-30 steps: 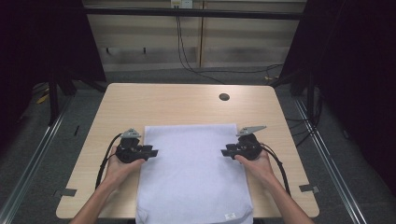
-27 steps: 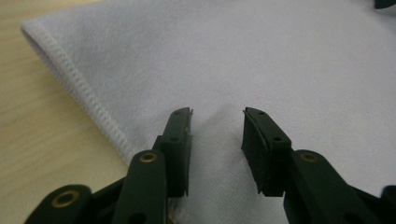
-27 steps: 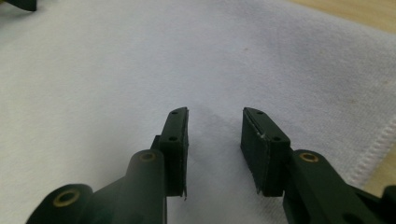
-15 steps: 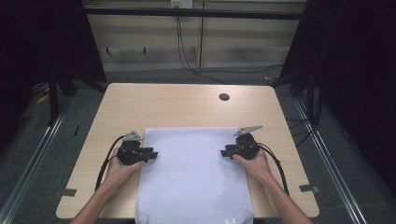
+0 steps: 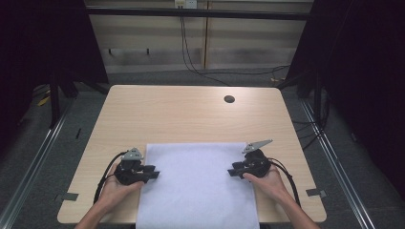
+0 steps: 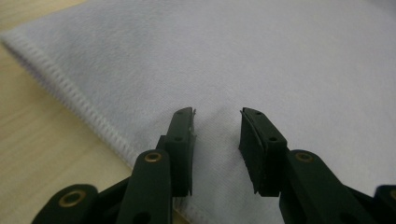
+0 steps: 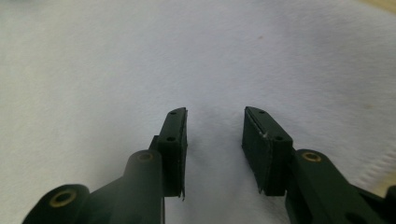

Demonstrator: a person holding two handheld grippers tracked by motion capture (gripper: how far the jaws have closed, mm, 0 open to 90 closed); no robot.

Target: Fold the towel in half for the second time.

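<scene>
While the pale wooden table [image 5: 191,114] is left bare at its far end, the white rectangular fleece cloth [image 5: 198,186] is seen flat at the near edge, overhanging it. Compared with a second ago, both tools have been drawn nearer along the cloth's side hems. The left gripper [image 6: 216,140] has just been closing yet is held spread over the cloth, nothing pinched; the right gripper [image 7: 215,144] has just been opening, also spread. A fresh pinch seems needed.

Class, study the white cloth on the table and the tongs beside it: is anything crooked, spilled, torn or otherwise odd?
Nothing stands out. The white cloth lies flat and square on the table, unwrinkled, its near end hanging over the table's front edge. Left tongs and right tongs are open over its side edges.
</scene>
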